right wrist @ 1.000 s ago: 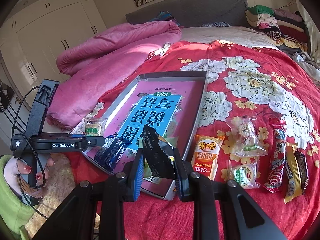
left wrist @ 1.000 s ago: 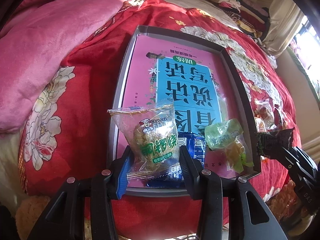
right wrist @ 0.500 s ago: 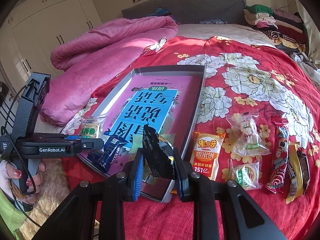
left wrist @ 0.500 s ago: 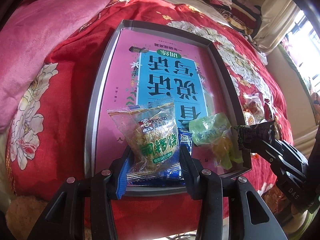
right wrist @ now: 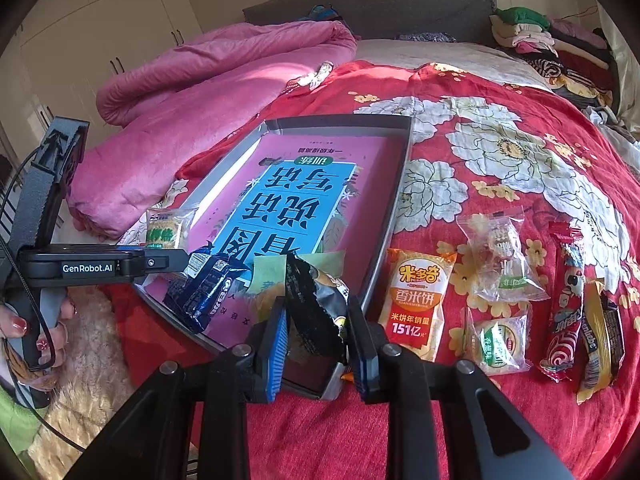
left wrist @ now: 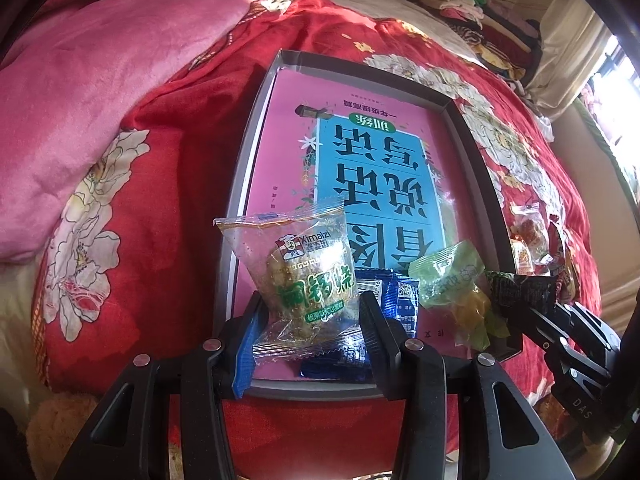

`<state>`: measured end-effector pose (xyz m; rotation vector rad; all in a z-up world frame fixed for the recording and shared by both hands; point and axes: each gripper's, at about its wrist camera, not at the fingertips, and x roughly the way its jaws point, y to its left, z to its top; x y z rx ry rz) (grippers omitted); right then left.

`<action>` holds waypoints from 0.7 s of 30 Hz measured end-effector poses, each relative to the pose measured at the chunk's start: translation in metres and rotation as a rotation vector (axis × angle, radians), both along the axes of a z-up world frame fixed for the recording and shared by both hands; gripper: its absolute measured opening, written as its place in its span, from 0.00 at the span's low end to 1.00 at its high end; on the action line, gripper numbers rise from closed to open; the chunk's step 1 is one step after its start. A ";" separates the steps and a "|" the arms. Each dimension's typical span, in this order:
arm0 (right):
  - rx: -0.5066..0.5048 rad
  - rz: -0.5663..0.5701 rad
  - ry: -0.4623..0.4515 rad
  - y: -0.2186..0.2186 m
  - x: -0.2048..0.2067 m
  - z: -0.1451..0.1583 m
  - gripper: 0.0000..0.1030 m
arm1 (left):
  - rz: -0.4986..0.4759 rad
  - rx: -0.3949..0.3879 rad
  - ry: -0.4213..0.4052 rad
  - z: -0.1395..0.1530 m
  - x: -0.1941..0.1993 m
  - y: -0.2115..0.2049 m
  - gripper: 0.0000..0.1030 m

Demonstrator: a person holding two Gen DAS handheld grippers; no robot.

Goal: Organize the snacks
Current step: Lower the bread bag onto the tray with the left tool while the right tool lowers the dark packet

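On a bed spread with a red flowered cover [right wrist: 500,152], two hand-held grippers meet over the near end of a shallow grey tray [left wrist: 240,184] lined with a pink and blue booklet [left wrist: 376,176]. The left gripper [left wrist: 310,312] is clamped on a clear packet with green lettering [left wrist: 308,276], its pads pressing the packet's lower sides while the top stands up above the tray's near left corner. Just beyond its right finger a dark blue packet [left wrist: 396,300] lies in the tray, and further to that side a light green packet [left wrist: 452,280] rests against the tray's right wall.

The right gripper [right wrist: 318,320] is closed on a crumpled black packet [right wrist: 316,292], held upright over the tray's near right corner. To the right of that gripper, on the cover outside the tray, lie an orange rice-cracker packet [right wrist: 416,300], two clear packets [right wrist: 500,256] [right wrist: 500,340], a red stick [right wrist: 564,296] and a yellow and black bar [right wrist: 600,328]. To its left, a hand with red-painted nails [right wrist: 36,332] grips the handle of the other tool. A rolled pink quilt [right wrist: 208,92] lies beyond the tray, with folded clothes [right wrist: 532,36] stacked at the far right of the bed.
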<state>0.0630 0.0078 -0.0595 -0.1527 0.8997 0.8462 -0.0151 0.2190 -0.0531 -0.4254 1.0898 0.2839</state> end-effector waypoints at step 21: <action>0.016 0.094 0.017 0.011 -0.019 0.001 0.40 | 0.030 -0.001 -0.048 0.002 -0.003 0.007 0.47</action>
